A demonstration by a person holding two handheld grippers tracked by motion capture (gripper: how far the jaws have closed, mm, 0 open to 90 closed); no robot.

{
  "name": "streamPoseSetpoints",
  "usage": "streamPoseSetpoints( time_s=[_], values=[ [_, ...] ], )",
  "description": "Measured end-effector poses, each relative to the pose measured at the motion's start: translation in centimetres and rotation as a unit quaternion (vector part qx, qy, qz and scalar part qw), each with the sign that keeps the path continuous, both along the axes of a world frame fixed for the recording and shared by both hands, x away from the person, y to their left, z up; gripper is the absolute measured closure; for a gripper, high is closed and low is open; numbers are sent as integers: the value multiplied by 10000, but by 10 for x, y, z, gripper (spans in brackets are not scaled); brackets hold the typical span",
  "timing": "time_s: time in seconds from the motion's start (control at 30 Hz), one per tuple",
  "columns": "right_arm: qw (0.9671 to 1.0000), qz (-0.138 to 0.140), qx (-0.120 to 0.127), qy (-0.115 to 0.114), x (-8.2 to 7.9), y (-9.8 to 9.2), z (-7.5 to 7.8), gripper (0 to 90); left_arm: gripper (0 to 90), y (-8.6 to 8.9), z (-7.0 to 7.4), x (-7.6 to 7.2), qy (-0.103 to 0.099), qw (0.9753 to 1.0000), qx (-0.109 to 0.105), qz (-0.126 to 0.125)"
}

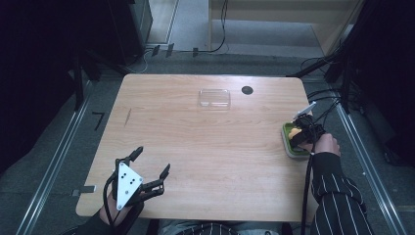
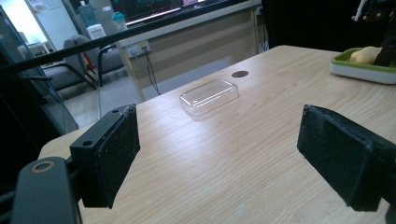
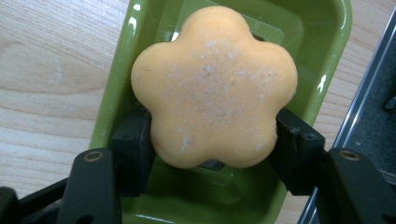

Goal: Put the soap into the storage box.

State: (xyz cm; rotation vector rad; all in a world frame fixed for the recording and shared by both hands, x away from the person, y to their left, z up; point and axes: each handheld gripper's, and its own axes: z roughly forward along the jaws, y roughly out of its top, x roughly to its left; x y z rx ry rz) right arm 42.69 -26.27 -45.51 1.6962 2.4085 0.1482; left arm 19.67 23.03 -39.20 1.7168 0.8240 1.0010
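An orange flower-shaped soap (image 3: 215, 84) lies in a green dish (image 3: 112, 93) at the table's right edge. My right gripper (image 3: 212, 140) has its jaws pressed against both sides of the soap, shut on it. In the high view the soap (image 1: 293, 132) and dish (image 1: 288, 147) sit under my right gripper (image 1: 306, 128). My left gripper (image 1: 153, 159) hovers open near the front left of the table with nothing between its jaws. Seen from the left gripper (image 2: 219, 149), the dish (image 2: 359, 70) and soap (image 2: 364, 55) are at the far right.
A clear plastic tray (image 1: 214, 98) lies at the back middle of the table, also seen ahead of the left jaws (image 2: 209, 95). A dark round spot (image 1: 247, 90) is beside it. A metal rail (image 3: 369, 107) runs along the table's right edge.
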Motion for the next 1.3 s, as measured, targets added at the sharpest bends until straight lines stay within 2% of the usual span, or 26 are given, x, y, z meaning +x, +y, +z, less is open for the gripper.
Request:
streamPoseSetpoints(
  time_s=[0.3,0.37,0.47,0.8,0.83,1.07,1.3],
  values=[
    [9999,-46,-55,-99,-2,1,5,347,135,0,0,0,1,10000,6,-2],
    [9998,-64,-40,-203,-3,1,10,333,135,0,0,0,-2,10000,13,-4],
    [9997,-49,-48,-233,-4,1,13,319,135,0,0,0,-2,10000,12,-4],
    [9996,60,96,-244,-16,8,26,183,135,0,0,0,3,10000,2,1],
    [9995,152,158,-223,-18,11,28,144,135,0,0,0,3,10000,-1,3],
    [9983,442,289,-233,-29,26,35,99,135,0,0,0,-1,10000,-19,9],
    [9964,754,319,-214,-42,42,38,69,135,0,0,0,-1,10000,-21,12]
  ],
)
